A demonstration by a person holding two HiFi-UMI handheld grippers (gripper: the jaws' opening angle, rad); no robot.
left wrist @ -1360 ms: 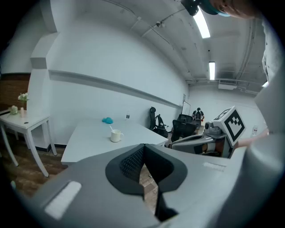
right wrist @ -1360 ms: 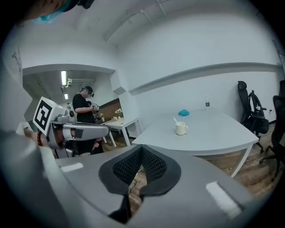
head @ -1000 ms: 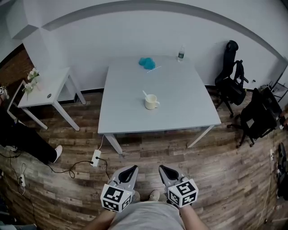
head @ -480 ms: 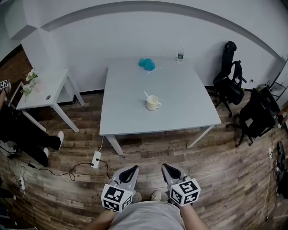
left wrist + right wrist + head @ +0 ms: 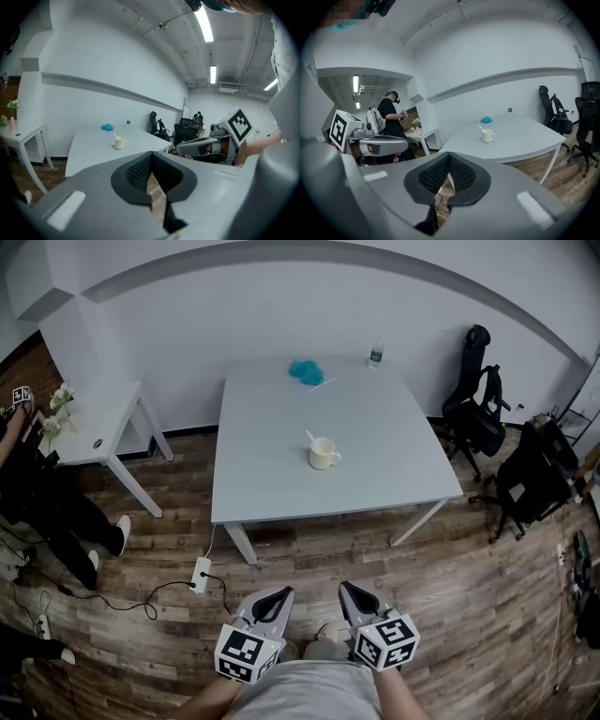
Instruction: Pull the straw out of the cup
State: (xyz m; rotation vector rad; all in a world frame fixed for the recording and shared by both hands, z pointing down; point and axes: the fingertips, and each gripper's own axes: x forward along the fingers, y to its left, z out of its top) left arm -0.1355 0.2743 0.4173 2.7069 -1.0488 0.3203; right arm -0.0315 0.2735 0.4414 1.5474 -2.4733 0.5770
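While both tongs hang low at my six, I read left gripper (image 5: 277, 597) and right gripper (image 5: 348, 591) clenched, pads together, nothing between. Well ahead at twelve, cup (image 5: 322, 455) stands mid-table (image 5: 384, 437), straw (image 5: 310, 438) in it, leaning toward ten.

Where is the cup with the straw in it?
In the head view the cup stands near the middle of the big grey table. Its straw leans left, and a blue lump lies behind it at the table's far edge.
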